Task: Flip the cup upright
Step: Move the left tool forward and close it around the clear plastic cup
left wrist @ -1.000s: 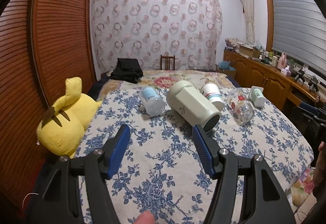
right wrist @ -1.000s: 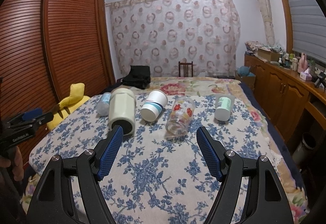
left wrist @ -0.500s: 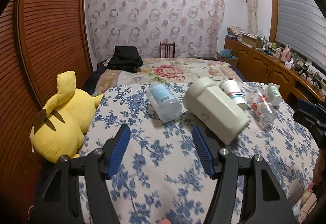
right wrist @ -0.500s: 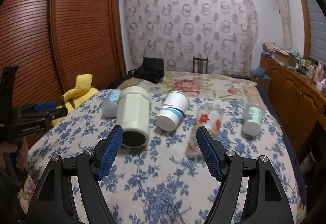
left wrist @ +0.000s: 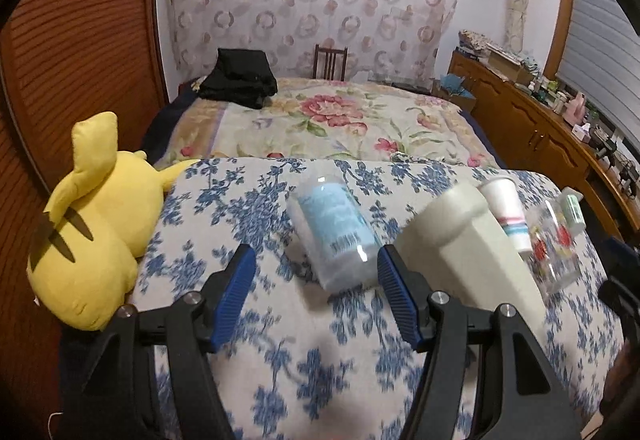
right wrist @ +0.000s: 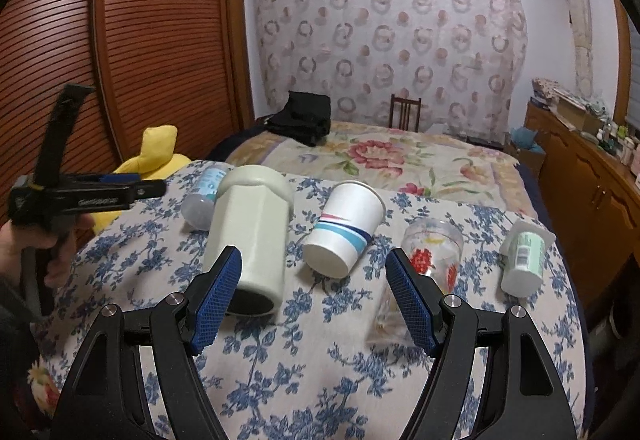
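Observation:
Several cups lie on their sides in a row on the blue-flowered bedspread (right wrist: 320,380). A clear cup with a light blue label (left wrist: 338,236) lies just ahead of my open left gripper (left wrist: 316,272), close to its right finger. Beside it lie a big cream tumbler (left wrist: 468,240) (right wrist: 250,228), a white paper cup with stripes (right wrist: 346,228), a glass with red flowers (right wrist: 424,268) and a small green-labelled cup (right wrist: 524,256). My right gripper (right wrist: 314,284) is open, in front of the paper cup. The left gripper also shows in the right wrist view (right wrist: 132,190).
A yellow plush toy (left wrist: 88,236) lies at the bed's left edge by the wooden wardrobe (right wrist: 152,40). A black bag (left wrist: 240,80) and a chair (left wrist: 330,62) are at the far end. A wooden cabinet (left wrist: 540,136) runs along the right.
Both grippers have moved forward toward the cups. The left one has swung left, from the cream tumbler to the blue-labelled cup. The right one has closed in on the paper cup.

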### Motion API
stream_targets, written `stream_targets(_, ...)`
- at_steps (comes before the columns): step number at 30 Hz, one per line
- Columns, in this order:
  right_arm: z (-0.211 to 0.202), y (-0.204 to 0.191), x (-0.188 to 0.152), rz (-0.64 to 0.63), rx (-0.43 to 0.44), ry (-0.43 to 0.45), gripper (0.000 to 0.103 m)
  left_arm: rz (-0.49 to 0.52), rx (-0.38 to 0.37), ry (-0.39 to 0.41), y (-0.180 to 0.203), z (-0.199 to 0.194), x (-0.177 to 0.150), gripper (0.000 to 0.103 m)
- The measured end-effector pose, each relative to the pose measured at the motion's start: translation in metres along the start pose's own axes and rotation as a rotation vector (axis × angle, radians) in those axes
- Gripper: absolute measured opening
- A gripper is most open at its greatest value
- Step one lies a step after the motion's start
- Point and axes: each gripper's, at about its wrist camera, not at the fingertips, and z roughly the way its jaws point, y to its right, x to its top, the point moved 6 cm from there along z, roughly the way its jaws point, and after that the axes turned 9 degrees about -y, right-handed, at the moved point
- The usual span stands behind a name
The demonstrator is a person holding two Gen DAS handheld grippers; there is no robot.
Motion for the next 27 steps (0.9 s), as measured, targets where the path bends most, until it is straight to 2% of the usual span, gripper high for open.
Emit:
stream_targets(8, 0.006, -0.008, 0.007, -0.022, 0.047, -0.016, 0.076, -0.023, -0.024, -0.054, 0.005, 0.029, 0.024, 0.063)
stream_targets(17, 0.019, -0.012, 0.008, -0.036, 0.061, -0.037, 0.076, -0.034, -0.044, -0.116, 0.010, 0.052, 0.020, 0.063)
stream_targets(26, 0.017, -0.009, 0.004, -0.023, 0.056, -0.035, 0.076, -0.098, -0.156, -0.166, 0.010, 0.065, 0.006, 0.062)
stream_targets(27, 0.016, -0.009, 0.003, -0.023, 0.053, -0.033, 0.076, -0.101, -0.168, -0.166, 0.010, 0.065, 0.005, 0.057)
